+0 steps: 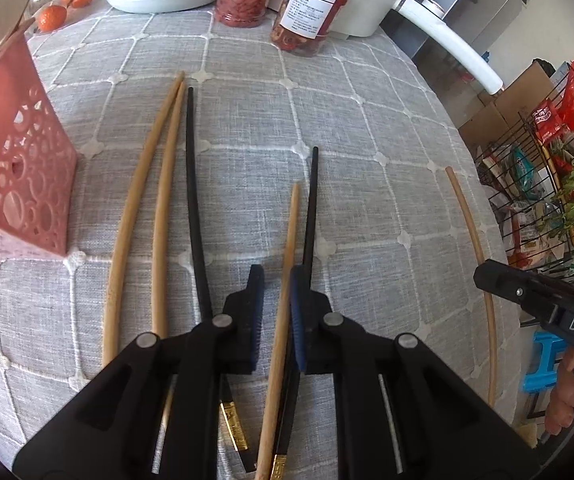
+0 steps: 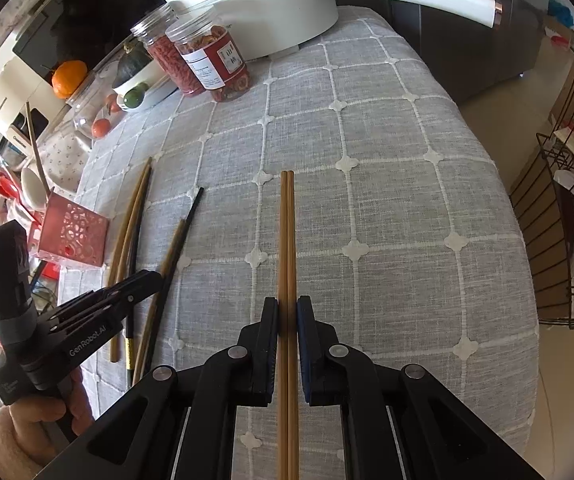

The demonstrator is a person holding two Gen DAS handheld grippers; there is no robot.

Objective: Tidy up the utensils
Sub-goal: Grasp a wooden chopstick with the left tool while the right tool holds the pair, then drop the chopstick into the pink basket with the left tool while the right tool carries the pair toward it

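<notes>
I am holding the left tongs (image 1: pixel 277 312) low over the grey checked cloth of the worktop (image 1: pixel 367 140), its jaws narrowed around a wooden chopstick (image 1: pixel 287 280) and a black chopstick (image 1: pixel 310 216) lying side by side; the right pad is touching them, but I cannot tell whether the left pad is pressing yet. To their left another black chopstick (image 1: pixel 192 184) and two more wooden chopsticks (image 1: pixel 149 184) are lying on the cloth, close enough to crowd that side. The pink holder (image 1: pixel 23 168) is standing near the worktop's left edge, just beyond them. A single wooden chopstick (image 1: pixel 473 240) is lying along the right edge.

The right tongs (image 2: pixel 287 344) are gripping a pair of brown chopsticks (image 2: pixel 287 232), pinched tight between the pads and pointing out over the open middle of the cloth.

Along the far edge two jars (image 2: pixel 211 56), a white pot (image 2: pixel 271 4) with a long handle, a dish and some oranges (image 1: pixel 51 18) are standing, well apart from both tongs. A wire rack (image 2: pixel 559 216) is standing beside the worktop's right edge.
</notes>
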